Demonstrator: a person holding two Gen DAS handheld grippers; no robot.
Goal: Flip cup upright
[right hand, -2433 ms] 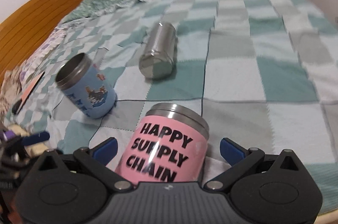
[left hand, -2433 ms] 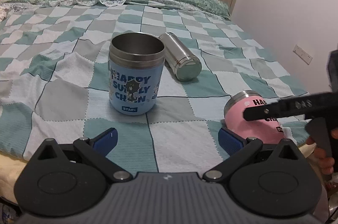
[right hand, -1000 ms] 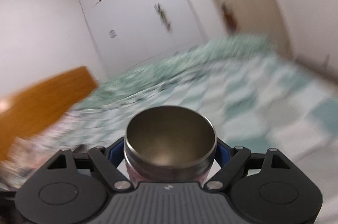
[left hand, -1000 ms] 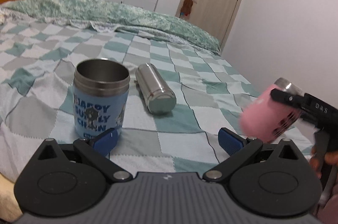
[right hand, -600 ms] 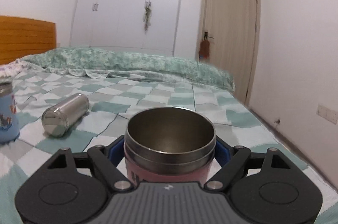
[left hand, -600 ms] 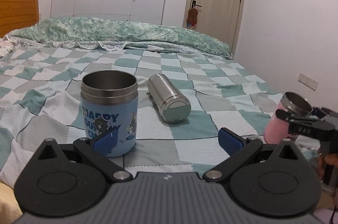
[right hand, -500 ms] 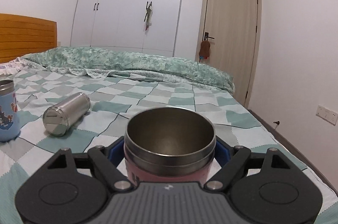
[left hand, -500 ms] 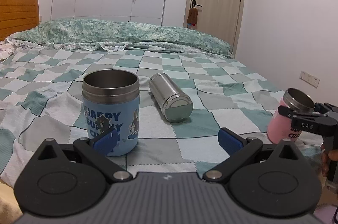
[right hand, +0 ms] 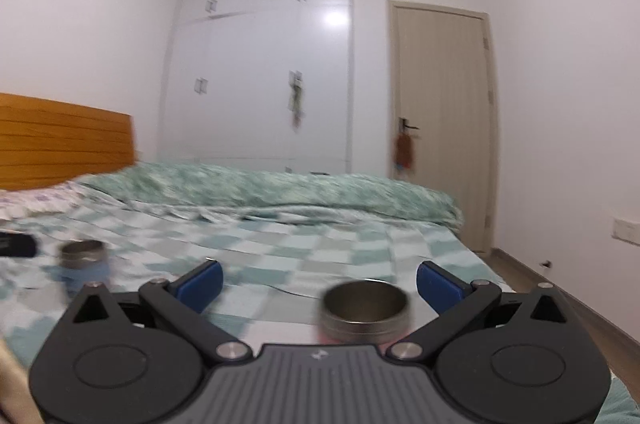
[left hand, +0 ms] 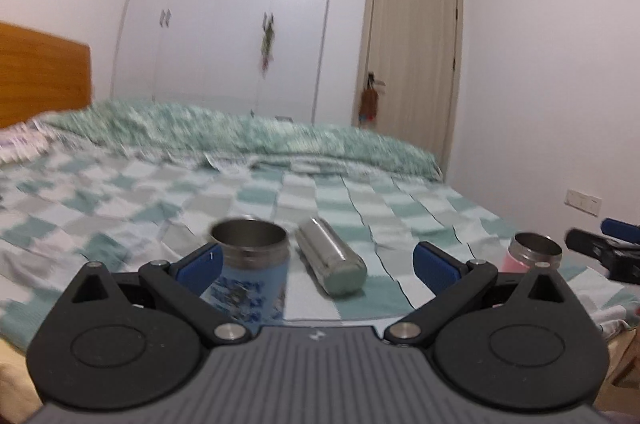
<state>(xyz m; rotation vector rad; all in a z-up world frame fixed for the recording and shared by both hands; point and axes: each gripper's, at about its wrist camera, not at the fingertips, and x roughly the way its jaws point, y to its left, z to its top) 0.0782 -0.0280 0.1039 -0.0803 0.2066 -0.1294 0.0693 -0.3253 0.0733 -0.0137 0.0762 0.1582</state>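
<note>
Checkered bed (left hand: 120, 199) carries the pink cup (left hand: 534, 251) upright at its 3 o'clock edge, mouth up. Right tool (right hand: 320, 278) gapes wide around nothing; left tool (left hand: 316, 260) equally wide.

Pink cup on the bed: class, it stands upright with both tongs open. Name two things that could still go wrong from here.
1. The pink cup stands on a soft checked quilt near the bed's right edge, so it may tip or roll off.
2. It sits off-centre between the open right tongs, close to the right-hand finger; a sideways pull-back could clip its rim and topple it.
</note>
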